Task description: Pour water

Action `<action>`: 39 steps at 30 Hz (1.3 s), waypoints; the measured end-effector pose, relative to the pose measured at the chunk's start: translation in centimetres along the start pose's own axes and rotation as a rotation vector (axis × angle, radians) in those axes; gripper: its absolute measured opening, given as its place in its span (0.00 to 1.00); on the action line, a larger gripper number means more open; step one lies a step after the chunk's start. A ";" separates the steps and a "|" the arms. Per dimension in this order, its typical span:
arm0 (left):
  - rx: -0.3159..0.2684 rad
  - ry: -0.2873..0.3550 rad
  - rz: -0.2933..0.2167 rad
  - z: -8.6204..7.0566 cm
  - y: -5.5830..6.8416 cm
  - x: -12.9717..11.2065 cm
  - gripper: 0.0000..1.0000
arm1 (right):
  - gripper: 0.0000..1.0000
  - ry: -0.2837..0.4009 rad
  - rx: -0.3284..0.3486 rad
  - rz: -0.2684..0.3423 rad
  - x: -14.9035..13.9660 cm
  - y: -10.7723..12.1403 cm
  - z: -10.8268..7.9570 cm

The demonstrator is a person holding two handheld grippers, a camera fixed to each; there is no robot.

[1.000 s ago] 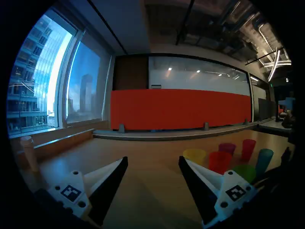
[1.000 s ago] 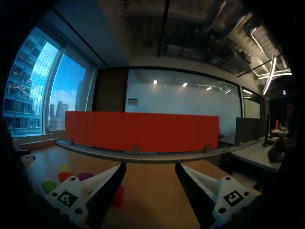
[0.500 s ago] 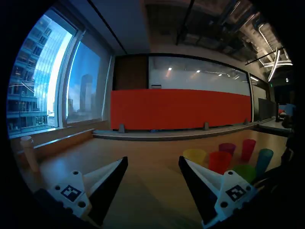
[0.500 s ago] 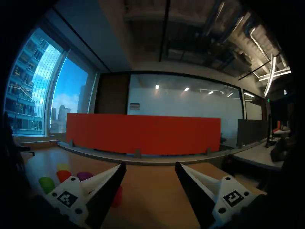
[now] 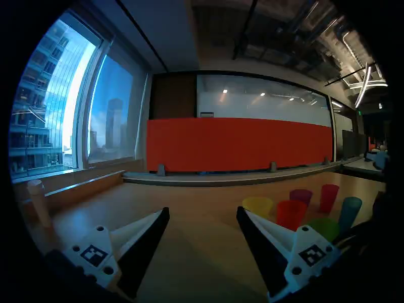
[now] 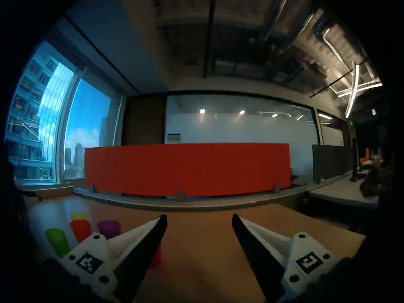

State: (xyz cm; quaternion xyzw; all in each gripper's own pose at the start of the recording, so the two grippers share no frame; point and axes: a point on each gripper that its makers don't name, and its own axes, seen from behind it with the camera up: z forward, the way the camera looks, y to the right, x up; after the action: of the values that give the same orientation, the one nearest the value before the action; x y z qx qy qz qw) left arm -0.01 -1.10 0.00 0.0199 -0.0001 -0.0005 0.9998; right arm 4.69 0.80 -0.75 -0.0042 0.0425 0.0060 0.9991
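Several coloured plastic cups stand on the wooden table. In the left gripper view they sit at the right: a yellow cup (image 5: pixel 257 205), an orange cup (image 5: pixel 291 214), a purple cup (image 5: pixel 301 196), a red cup (image 5: pixel 329 197), a teal cup (image 5: pixel 349 212) and a green cup (image 5: pixel 323 227). My left gripper (image 5: pixel 203 214) is open above bare table to their left. In the right gripper view the cups lie at the lower left: green cup (image 6: pixel 58 241), orange cup (image 6: pixel 81 230), purple cup (image 6: pixel 108 228), yellow cup (image 6: pixel 79 215). My right gripper (image 6: pixel 199 222) is open, holding nothing.
A tall pale tube-like object (image 5: pixel 38 203) stands at the table's left edge by the window ledge. A long orange partition (image 5: pixel 237 144) runs across the far side of the table. More desks (image 6: pixel 343 192) lie at the far right.
The right gripper has risen or tilted a little, so the cups sit higher and stand taller at its lower left. The left gripper has stayed put.
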 end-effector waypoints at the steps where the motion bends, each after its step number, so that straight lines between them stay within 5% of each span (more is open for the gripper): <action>1: 0.000 0.000 0.000 0.0 0.0 0.0 0.99 | 1.00 -0.001 0.002 -0.004 -0.2 -0.1 0.0; 39: 0.000 0.000 0.000 0.0 0.0 0.0 0.99 | 1.00 -0.079 -0.004 -0.015 -4.7 -0.2 0.5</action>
State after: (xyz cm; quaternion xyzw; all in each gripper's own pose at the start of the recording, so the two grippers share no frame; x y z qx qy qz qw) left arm -0.06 -1.08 0.04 0.0199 -0.0001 -0.0004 0.9998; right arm 0.10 0.50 0.17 -0.0060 0.0030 -0.0011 1.0000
